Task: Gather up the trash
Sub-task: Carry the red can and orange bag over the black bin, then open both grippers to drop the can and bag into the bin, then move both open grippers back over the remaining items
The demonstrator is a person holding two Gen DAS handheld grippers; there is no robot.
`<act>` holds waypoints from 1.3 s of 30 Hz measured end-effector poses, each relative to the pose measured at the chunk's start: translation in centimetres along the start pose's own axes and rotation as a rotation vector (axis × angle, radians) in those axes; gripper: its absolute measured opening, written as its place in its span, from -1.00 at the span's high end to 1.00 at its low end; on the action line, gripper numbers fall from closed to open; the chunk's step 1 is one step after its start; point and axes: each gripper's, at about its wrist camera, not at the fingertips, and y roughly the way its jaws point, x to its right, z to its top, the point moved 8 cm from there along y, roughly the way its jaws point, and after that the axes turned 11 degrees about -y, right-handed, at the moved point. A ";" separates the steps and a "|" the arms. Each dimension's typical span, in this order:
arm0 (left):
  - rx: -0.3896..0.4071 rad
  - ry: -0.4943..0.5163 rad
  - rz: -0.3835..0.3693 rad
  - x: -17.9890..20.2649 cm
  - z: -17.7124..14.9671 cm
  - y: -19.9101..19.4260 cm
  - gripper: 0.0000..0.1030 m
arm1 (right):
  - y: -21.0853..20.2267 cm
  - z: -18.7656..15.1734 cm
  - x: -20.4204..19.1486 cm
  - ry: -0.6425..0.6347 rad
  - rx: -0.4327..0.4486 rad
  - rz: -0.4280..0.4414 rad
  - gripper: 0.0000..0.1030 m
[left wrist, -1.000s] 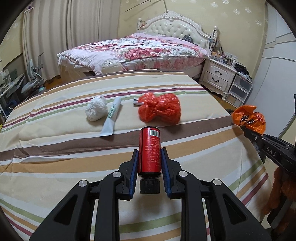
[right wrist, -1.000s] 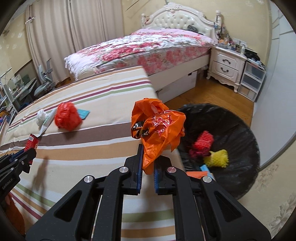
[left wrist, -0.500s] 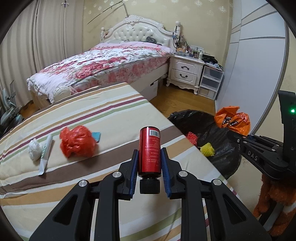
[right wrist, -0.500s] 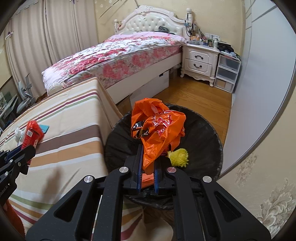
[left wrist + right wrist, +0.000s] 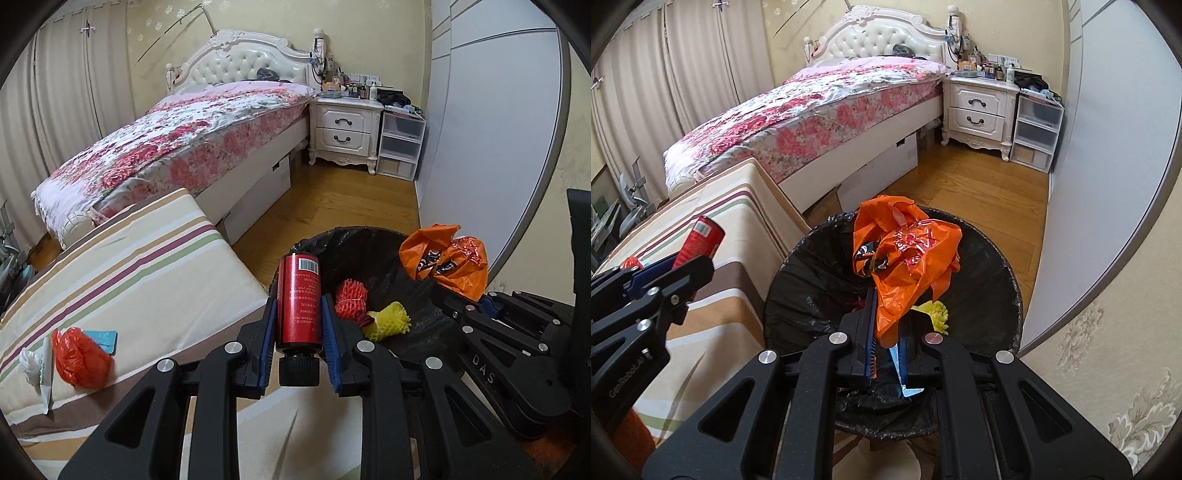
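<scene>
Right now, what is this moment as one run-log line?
left gripper: shut on red bottle | right gripper: shut on orange bag, over bin | left on striped surface: red bag

Both wrist cameras look steeply down along their fingers, close above the black-lined trash bin [image 5: 373,254] [image 5: 812,280] beside the striped mattress [image 5: 140,273] [image 5: 738,206]; both share the floral bed [image 5: 192,136] [image 5: 812,110] and white nightstand [image 5: 345,129] [image 5: 979,110].
</scene>
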 end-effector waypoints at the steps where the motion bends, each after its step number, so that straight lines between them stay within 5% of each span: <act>1: -0.005 0.003 0.003 0.1 0.1 0.4 0.52 | 0.2 0.0 0.1 0.004 -0.001 0.001 0.81; 7: -0.039 0.021 0.024 0.3 0.3 2.5 0.51 | 1.1 0.1 0.5 0.023 -0.009 0.004 0.77; 9: -0.051 0.015 0.028 0.2 0.1 2.8 0.20 | 1.4 0.1 0.6 0.028 -0.011 -0.001 0.60; 11: -0.047 0.001 0.040 -0.1 0.1 2.9 -0.12 | 1.6 0.0 0.8 0.038 -0.009 -0.011 0.22; 16: -0.052 -0.034 0.045 -1.2 -0.1 2.8 -0.31 | 1.8 -0.5 1.1 0.051 -0.015 -0.029 0.11; 24: -0.027 -0.084 0.051 -2.9 -0.5 0.7 -0.43 | 1.3 -0.8 0.5 0.059 -0.013 -0.036 -0.11; 39: 0.011 -0.217 0.180 -11.8 -3.0 -4.6 -0.45 | -0.7 0.6 -6.5 -0.037 0.021 0.041 -0.15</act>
